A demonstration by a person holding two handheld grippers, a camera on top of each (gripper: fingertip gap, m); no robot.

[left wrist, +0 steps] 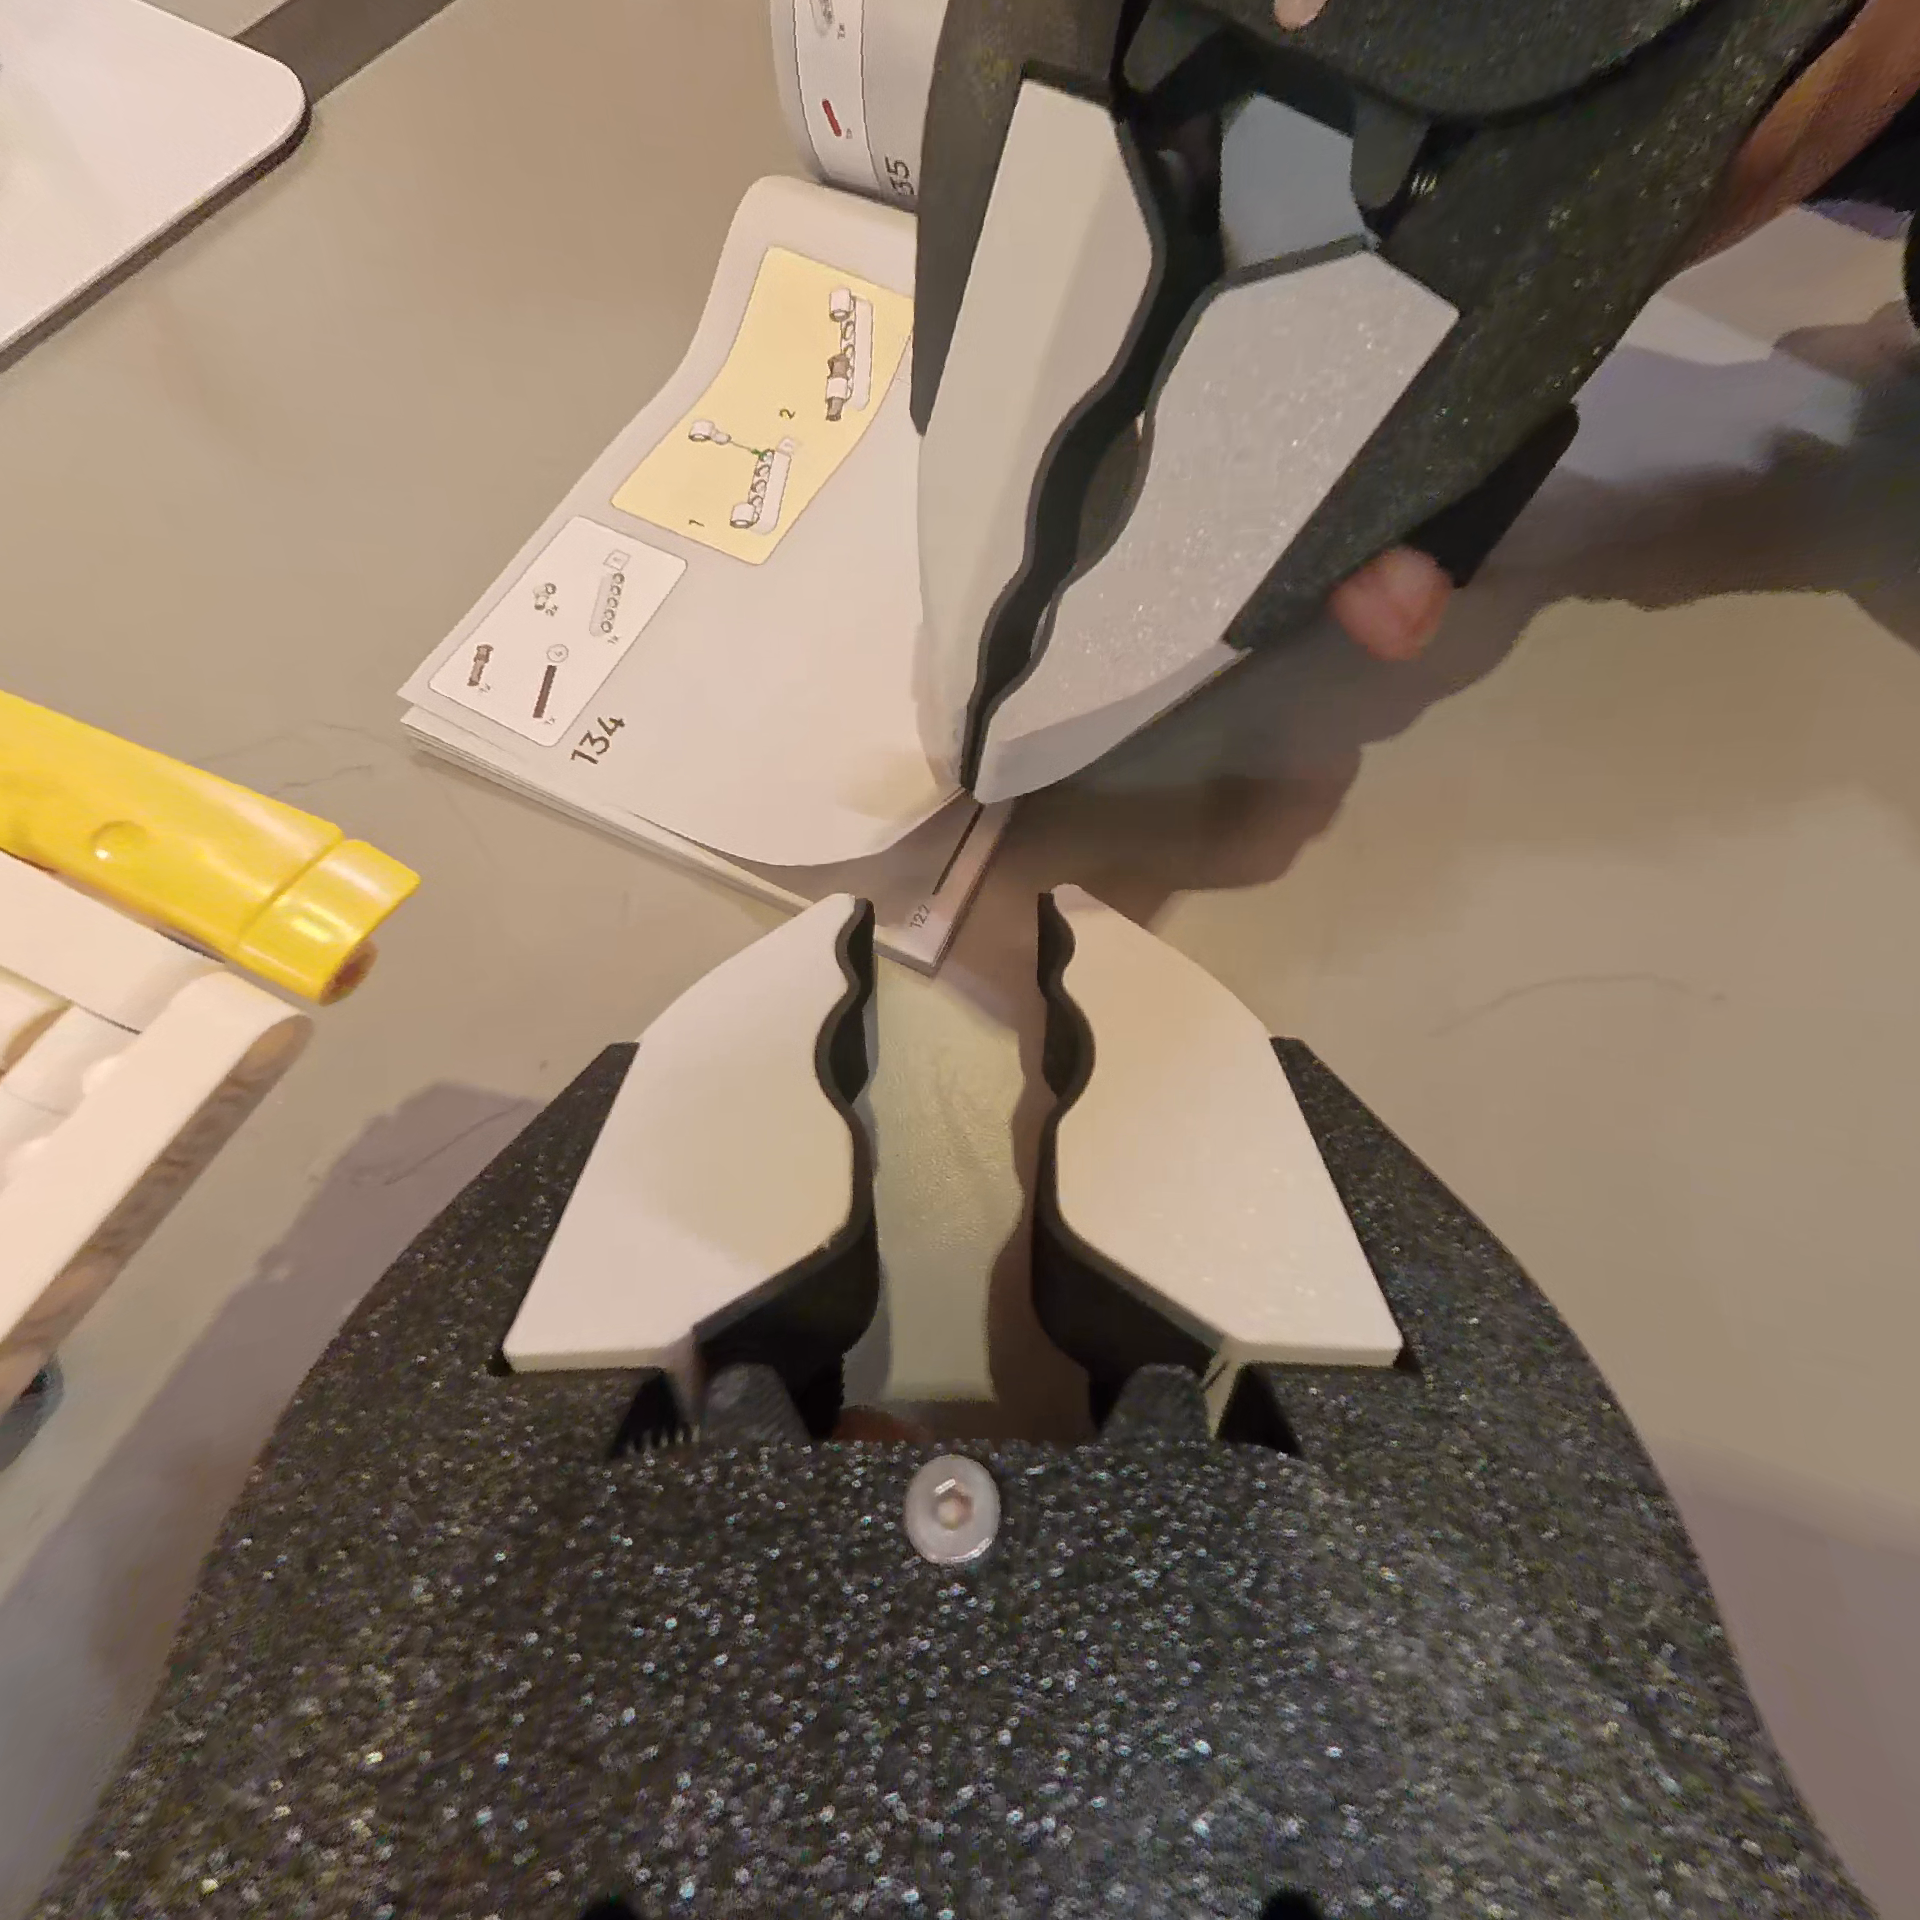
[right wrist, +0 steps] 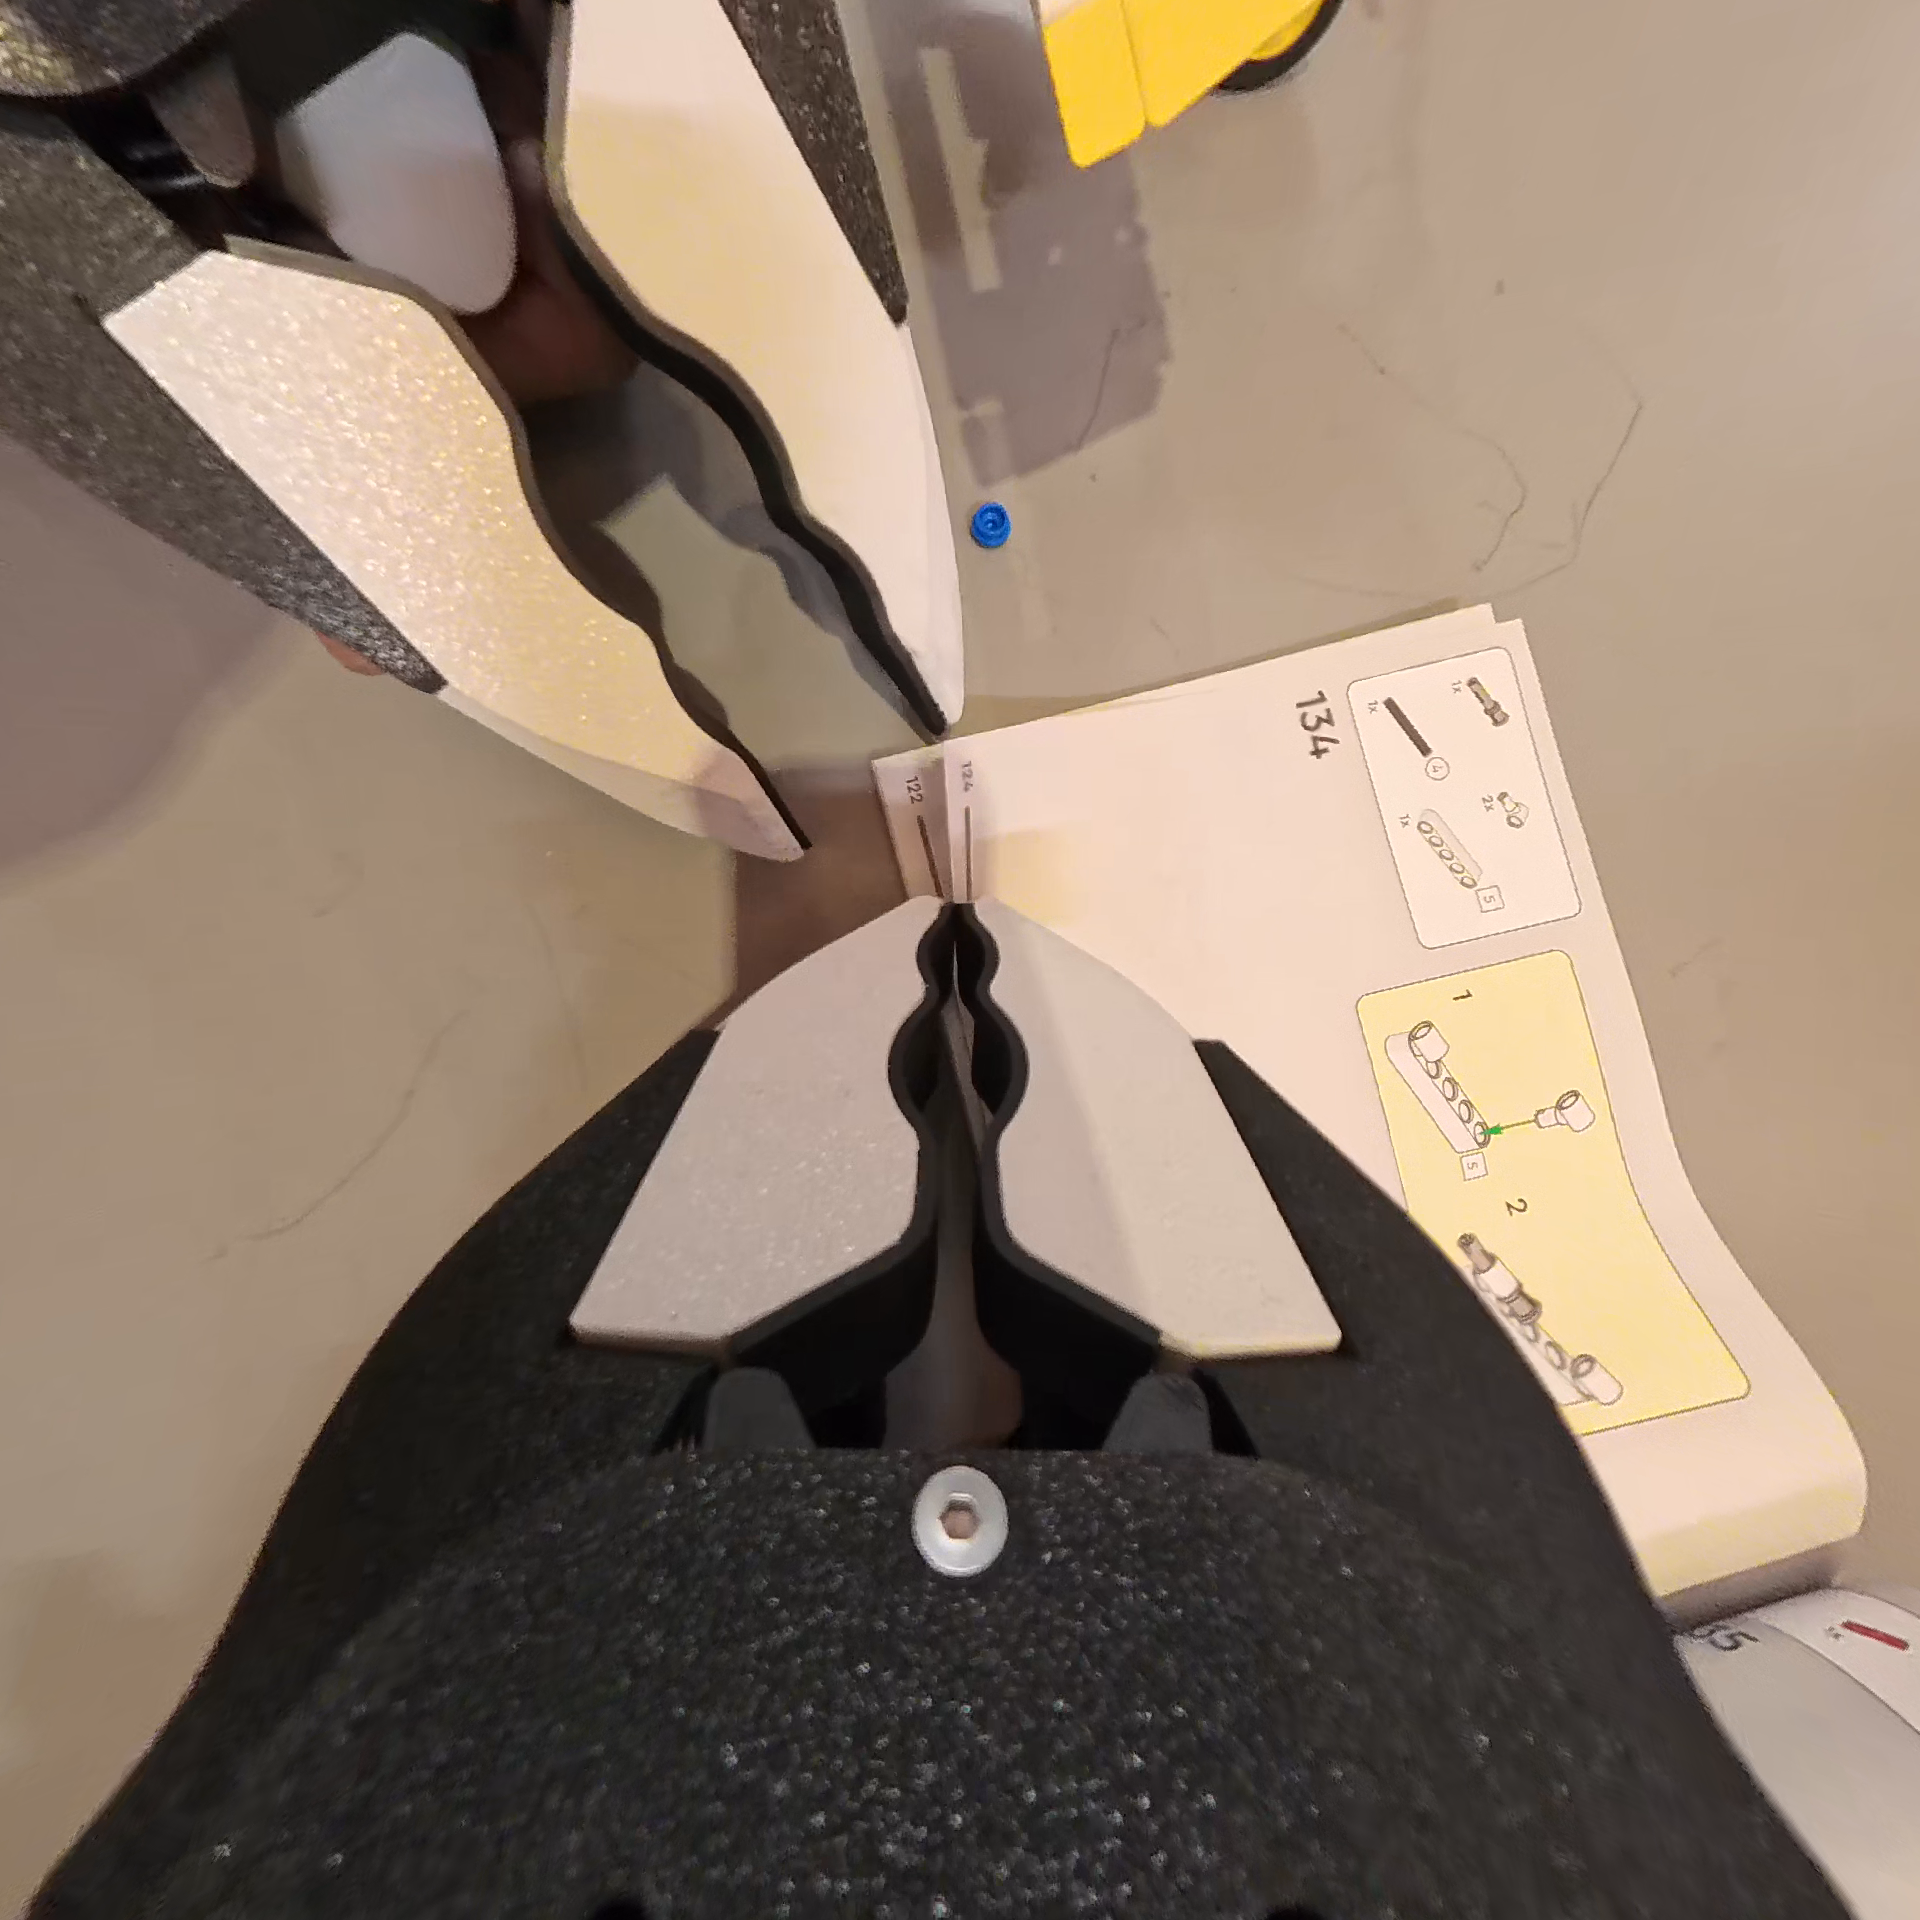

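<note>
On a beige desk (left wrist: 1558, 1039) lies one open instruction booklet (left wrist: 665, 644), its pages printed with small part diagrams and a yellow panel. Two hand-held grippers meet at its near corner, each black-bodied with two pale grey fingers.

The right hand-held gripper (right wrist: 954, 914) is clenched: its two fingers are closed together on the edge of a lifted page (right wrist: 1143, 852), which curves up off the stack beneath. In the left wrist view the same gripper comes down from the upper right, pinching that page near its corner, with a person's fingertip (left wrist: 1392, 613) showing beside its body.

The left hand-held gripper (left wrist: 956, 914) is released, its two fingers standing apart with nothing between them but bare desk and shadow. One finger's tip sits right at the corner of the lower pages (left wrist: 935, 925); whether it touches the paper cannot be told. It stands close in front of the right gripper, so the two crowd the same corner.

Around them: one small round blue piece (right wrist: 990, 523) lies loose on the desk just beyond the booklet; one yellow plastic part (left wrist: 208, 852) sits to the left, resting against white moulded pieces (left wrist: 125, 1081); one white flat rounded-corner object (left wrist: 125, 135) lies at the far left; one curled white printed sheet (left wrist: 842, 94) stands beyond the booklet
</note>
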